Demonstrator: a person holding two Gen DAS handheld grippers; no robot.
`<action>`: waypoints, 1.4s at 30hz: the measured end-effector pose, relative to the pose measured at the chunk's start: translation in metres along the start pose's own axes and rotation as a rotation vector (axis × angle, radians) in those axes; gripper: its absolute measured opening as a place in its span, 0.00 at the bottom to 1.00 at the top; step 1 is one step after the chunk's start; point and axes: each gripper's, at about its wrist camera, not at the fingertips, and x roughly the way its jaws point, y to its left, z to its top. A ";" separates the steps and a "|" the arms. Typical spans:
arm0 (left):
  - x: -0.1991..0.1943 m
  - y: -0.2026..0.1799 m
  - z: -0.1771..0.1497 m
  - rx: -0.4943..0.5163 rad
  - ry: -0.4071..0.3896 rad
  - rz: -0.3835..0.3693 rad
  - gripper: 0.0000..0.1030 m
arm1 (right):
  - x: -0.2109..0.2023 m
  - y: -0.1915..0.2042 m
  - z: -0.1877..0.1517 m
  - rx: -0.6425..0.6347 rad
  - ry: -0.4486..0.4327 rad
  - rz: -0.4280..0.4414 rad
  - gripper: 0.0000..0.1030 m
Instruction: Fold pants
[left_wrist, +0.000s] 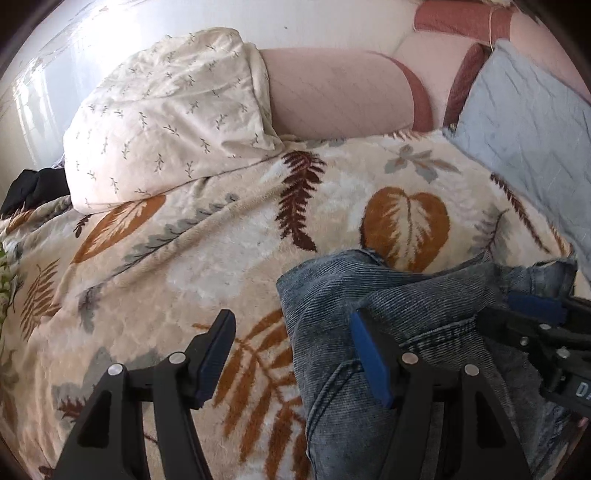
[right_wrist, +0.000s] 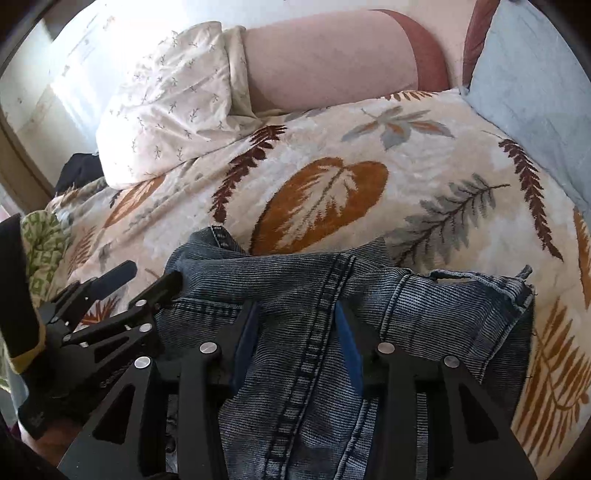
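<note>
- Pants (right_wrist: 303, 314): blue washed denim, bunched and creased, lying on the leaf-print blanket (left_wrist: 184, 266) that covers the bed.
- Left wrist view: the denim sits from about 3 to 5 o'clock. Its edge runs under the right-hand finger (left_wrist: 369, 354) of the left gripper (left_wrist: 291, 343); the left-hand finger stands over bare blanket.
- Right wrist view: the denim fills 6 o'clock, and a dark double-stitched seam (right_wrist: 314, 332) runs up between the two fingers of the right gripper (right_wrist: 295, 317).
- No containers in view. On the bed: a white sprig-print pillow (left_wrist: 166, 122) at 11 o'clock, a pale blue quilted cushion (left_wrist: 535, 122) at 2 o'clock, a pink headboard (left_wrist: 340, 96) at 12.
- Left gripper: jaws wide apart, nothing clamped; the right-hand finger lies on or just over the cloth, contact uncertain.
- Right gripper: jaws partly apart with the fabric between the blue pads (right_wrist: 347, 347). Whether the pads press the cloth I cannot tell.
- The left gripper also shows at 9 o'clock in the right wrist view, at the denim's left edge.
</note>
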 end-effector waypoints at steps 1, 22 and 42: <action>0.004 -0.001 -0.001 0.009 0.008 0.005 0.68 | 0.001 0.000 -0.001 -0.002 0.000 0.001 0.42; -0.065 0.027 -0.034 -0.050 -0.025 0.080 0.74 | -0.045 -0.009 -0.020 -0.010 -0.045 0.051 0.47; -0.089 0.000 -0.074 0.063 -0.045 0.135 0.77 | -0.062 -0.011 -0.072 0.006 0.030 0.071 0.60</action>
